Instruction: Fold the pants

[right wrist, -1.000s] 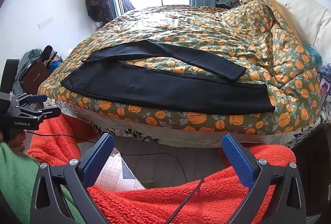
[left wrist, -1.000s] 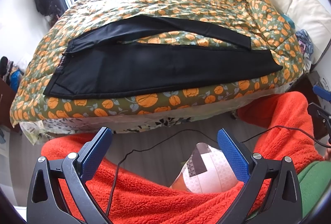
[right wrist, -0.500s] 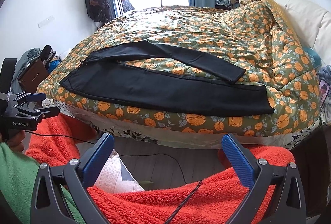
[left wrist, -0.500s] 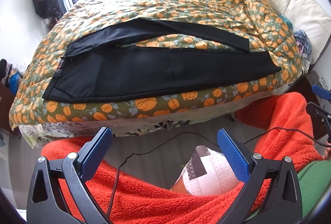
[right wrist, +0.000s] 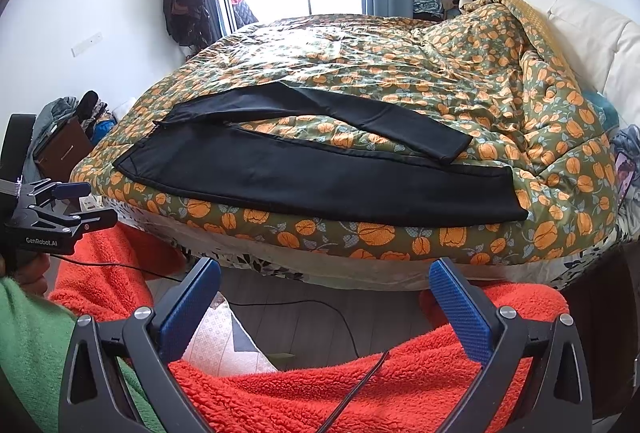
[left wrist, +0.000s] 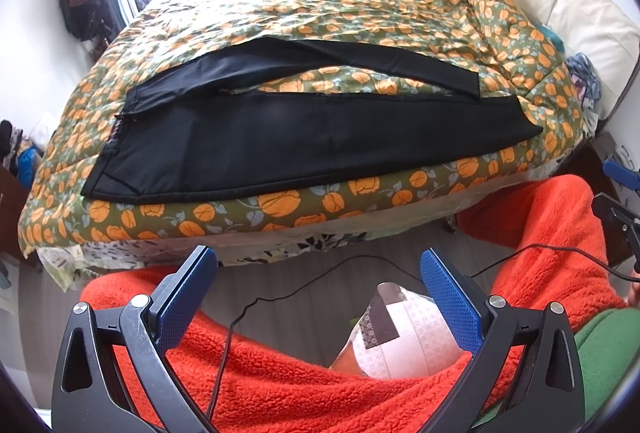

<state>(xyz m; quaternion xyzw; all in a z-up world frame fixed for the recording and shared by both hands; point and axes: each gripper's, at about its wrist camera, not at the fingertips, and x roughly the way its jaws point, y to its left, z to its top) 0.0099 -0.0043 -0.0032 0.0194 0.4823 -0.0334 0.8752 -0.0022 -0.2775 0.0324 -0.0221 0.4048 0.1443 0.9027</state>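
Left gripper (left wrist: 318, 275) fingers apart, empty, low in frame over orange fleece (left wrist: 280, 389). Right gripper (right wrist: 324, 287) likewise spread and empty. Beyond, mid-frame, black pants (right wrist: 320, 177) spread flat on pumpkin-print quilt (right wrist: 400, 73), legs diverging toward right, unfolded.

Both views crept a bit closer to pants (left wrist: 320, 137) on bed (left wrist: 280, 209), w/ slight downward tilt.
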